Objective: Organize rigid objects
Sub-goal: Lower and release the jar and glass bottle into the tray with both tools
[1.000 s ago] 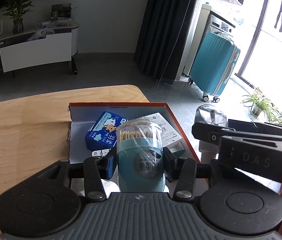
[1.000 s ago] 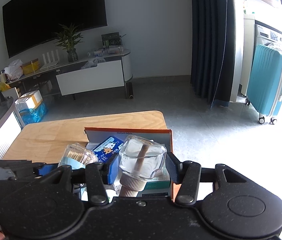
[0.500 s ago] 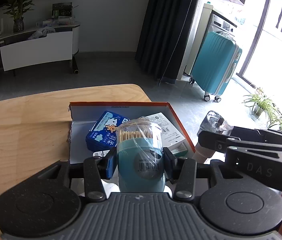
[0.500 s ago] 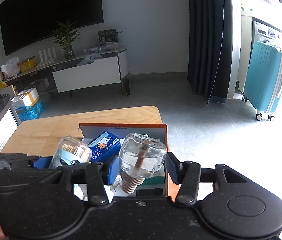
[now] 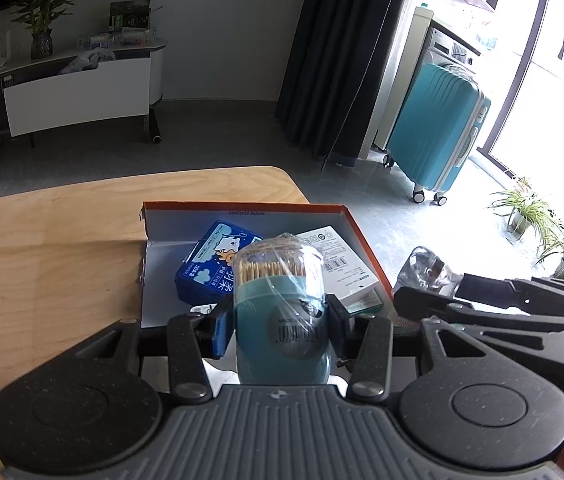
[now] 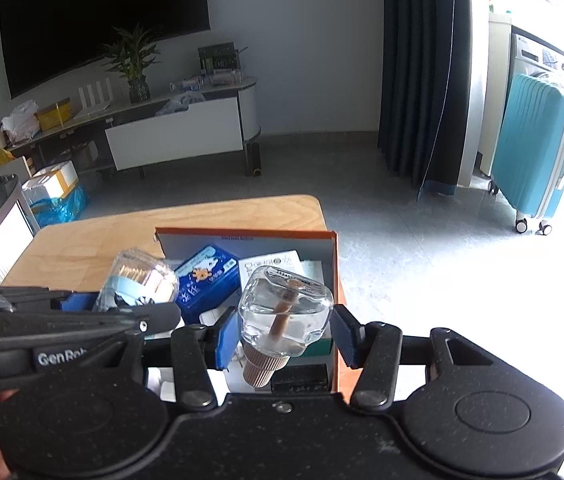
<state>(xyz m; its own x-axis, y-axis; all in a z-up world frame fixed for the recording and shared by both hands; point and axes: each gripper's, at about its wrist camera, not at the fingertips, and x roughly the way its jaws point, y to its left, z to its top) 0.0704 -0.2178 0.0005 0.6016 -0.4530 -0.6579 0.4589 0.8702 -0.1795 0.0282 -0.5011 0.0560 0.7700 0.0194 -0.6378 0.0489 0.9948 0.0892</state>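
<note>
right gripper (image 6: 284, 332) has swung over so the glass bottle (image 6: 286, 314) now hangs above the orange box (image 6: 336, 264), tilted base up, cap toward the camera; earlier it sat past the box's right edge. right pad now apart from the glass. in the left view the bottle (image 5: 428, 270) has moved higher and farther right.

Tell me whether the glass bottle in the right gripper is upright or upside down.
Upside down: the glass bottle in the right gripper has its ribbed cap at the bottom, toward the camera.
</note>
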